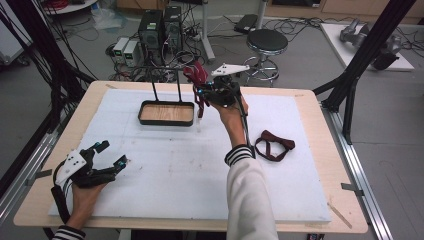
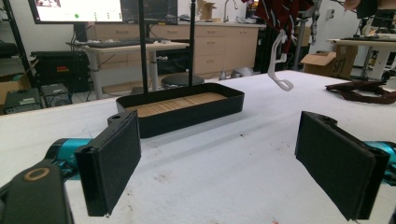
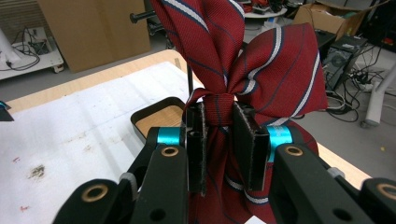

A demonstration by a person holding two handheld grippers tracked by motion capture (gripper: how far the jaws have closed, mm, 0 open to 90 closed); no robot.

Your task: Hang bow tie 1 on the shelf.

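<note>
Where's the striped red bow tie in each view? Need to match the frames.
High view: striped red bow tie top centre, in the right tongs, just right of the black tray.
Left gripper view: top edge, right of centre, white clip dangling below.
Right gripper view: centre, pinched at its knot.
Shared landmark: the black tray.

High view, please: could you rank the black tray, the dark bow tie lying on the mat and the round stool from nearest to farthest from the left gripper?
From the left gripper, at the near left:
1. Black tray, mid-table, up and to the right.
2. Dark bow tie, flat on the right of the mat.
3. Round stool, on the floor beyond the table's far edge.
</note>
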